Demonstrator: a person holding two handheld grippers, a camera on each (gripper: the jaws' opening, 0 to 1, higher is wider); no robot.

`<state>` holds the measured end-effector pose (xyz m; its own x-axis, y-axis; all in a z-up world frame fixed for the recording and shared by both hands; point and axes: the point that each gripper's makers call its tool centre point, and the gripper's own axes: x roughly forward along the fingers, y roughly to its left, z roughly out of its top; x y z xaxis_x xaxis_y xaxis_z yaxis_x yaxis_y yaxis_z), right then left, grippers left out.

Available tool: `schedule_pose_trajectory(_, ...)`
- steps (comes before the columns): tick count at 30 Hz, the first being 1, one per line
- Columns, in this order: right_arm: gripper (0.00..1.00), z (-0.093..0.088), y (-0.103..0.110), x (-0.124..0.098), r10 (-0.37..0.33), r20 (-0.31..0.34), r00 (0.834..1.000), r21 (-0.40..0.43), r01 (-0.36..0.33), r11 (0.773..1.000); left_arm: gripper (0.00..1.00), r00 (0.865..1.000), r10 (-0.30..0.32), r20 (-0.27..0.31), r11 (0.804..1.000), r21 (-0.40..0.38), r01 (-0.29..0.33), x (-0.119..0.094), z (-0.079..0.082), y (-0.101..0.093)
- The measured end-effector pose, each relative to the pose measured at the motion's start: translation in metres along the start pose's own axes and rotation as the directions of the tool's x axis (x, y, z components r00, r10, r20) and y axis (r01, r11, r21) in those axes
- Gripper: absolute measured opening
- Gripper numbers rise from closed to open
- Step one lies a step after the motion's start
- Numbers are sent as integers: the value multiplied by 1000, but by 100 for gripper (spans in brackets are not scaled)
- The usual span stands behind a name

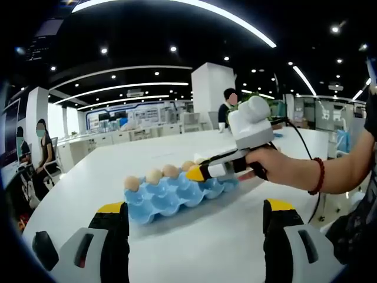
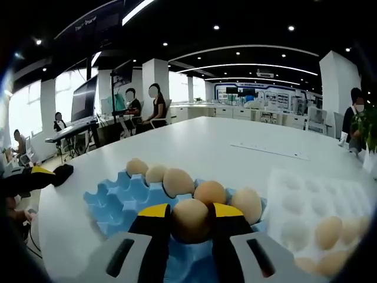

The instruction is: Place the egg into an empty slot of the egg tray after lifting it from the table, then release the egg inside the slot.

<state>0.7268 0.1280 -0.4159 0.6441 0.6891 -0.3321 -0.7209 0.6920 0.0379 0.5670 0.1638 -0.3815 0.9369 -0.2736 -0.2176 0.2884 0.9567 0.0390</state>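
The egg (image 2: pixel 190 219) sits clamped between the two jaws of my right gripper (image 2: pixel 191 221), held over the blue tray (image 2: pixel 106 206). It is off the table (image 2: pixel 235 141), so I judge the lift done. In the left gripper view the same right gripper (image 1: pixel 197 173) reaches in from the right, its yellow tip at the tray's (image 1: pixel 171 197) far edge, with a hand (image 1: pixel 277 168) behind it.

Beyond the held egg, the right gripper view shows a row of eggs (image 2: pixel 177 181) already seated in the tray, curving from left to right. Blue cups nearer me and to the left look empty. Whether the held egg already touches the cup below it I cannot tell, since my jaws hide its underside.

What is left, by my reading: lower the egg fully into an empty cup, then part the jaws and withdraw.

My left gripper (image 1: pixel 197 233) has its jaws wide apart with nothing between them, low over the table (image 1: pixel 200 253) short of the tray.

To the right of the blue tray lies a white tray (image 2: pixel 306 206) with a few eggs at its near corner. People sit at desks far behind the table.
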Motion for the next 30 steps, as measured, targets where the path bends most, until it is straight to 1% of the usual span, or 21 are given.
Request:
schedule_pose_trajectory(4,27,1,1,-1,27,4,1000,0,-27,1000,96,1000,3,4,1000,-4,-3,1,1,0)
schedule_pose_trajectory(7,27,3,1,-4,37,24,999,1,-37,999,97,1000,3,5,1000,-4,-3,1,1,-1)
schedule_pose_trajectory(9,27,8,2,-7,41,51,998,-10,-40,999,98,1000,4,4,1000,-5,-4,0,1,-1)
schedule_pose_trajectory(11,27,10,4,-7,45,57,997,-20,-43,999,98,1000,7,4,1000,-8,-7,0,2,-1)
schedule_pose_trajectory(13,27,14,6,-8,61,76,995,-22,-59,998,99,1000,10,8,1000,-10,-10,0,3,-1)
schedule_pose_trajectory(15,27,21,8,-9,73,107,992,-36,-69,997,99,1000,15,12,1000,-5,-15,0,4,-1)
schedule_pose_trajectory(18,27,29,14,-12,89,135,987,-68,-80,994,99,1000,21,7,1000,3,-21,-1,3,-2)
schedule_pose_trajectory(24,27,37,23,-7,125,154,980,-87,-112,990,99,1000,27,2,1000,12,-27,0,2,-3)
schedule_pose_trajectory(30,27,38,32,-3,147,151,978,-96,-134,986,100,999,35,-2,999,25,-35,-1,2,-3)
